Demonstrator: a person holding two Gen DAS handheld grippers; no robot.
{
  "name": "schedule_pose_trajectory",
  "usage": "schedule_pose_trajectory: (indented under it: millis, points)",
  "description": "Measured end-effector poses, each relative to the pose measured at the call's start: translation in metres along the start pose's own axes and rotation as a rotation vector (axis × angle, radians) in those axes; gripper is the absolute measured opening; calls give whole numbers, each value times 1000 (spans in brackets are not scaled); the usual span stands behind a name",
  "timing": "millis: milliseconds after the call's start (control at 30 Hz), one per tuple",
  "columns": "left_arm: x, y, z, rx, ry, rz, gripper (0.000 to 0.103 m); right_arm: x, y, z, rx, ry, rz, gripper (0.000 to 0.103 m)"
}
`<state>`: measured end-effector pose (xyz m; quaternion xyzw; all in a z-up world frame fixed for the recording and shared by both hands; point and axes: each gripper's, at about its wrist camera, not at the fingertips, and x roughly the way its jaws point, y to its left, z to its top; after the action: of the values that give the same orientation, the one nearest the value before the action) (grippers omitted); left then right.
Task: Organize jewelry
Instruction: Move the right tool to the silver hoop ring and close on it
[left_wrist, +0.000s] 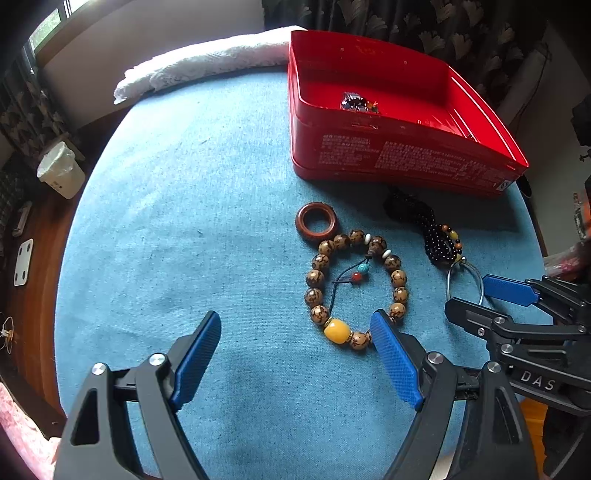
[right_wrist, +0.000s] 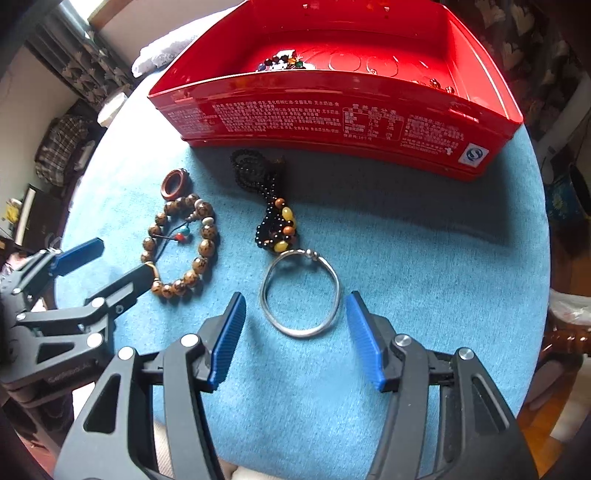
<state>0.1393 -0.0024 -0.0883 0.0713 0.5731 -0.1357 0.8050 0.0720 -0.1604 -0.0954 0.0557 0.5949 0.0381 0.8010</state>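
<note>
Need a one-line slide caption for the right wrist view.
Open right gripper poised over a silver bangle on the blue cloth, red tin behind.

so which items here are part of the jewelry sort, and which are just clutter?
Job items:
- red tin
- wooden bead bracelet
- silver bangle
- black bead strand
- brown ring
- beaded piece already in the tin

Lying about:
- white lace cloth
- white bin on the floor

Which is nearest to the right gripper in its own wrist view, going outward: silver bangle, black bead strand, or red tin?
From the right gripper:
1. Silver bangle, just ahead between the fingers, lying on the blue cloth.
2. Black bead strand, beyond the bangle, touching its far edge.
3. Red tin, farthest, at the back.
</note>
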Motion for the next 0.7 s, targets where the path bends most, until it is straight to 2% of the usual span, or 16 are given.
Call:
schedule_pose_trajectory:
  millis: [100, 500, 700]
  points:
    - [0, 0, 0, -1, -1, 0, 82, 2, 5, 2, -22, 0, -63, 44]
    - [3, -21, 7, 40, 22, -70, 82, -15, -36, -6, 72, 2, -64, 43]
    - [7, -31, 12, 53, 29, -69, 81, -18, -49, -10, 85, 3, -44, 43]
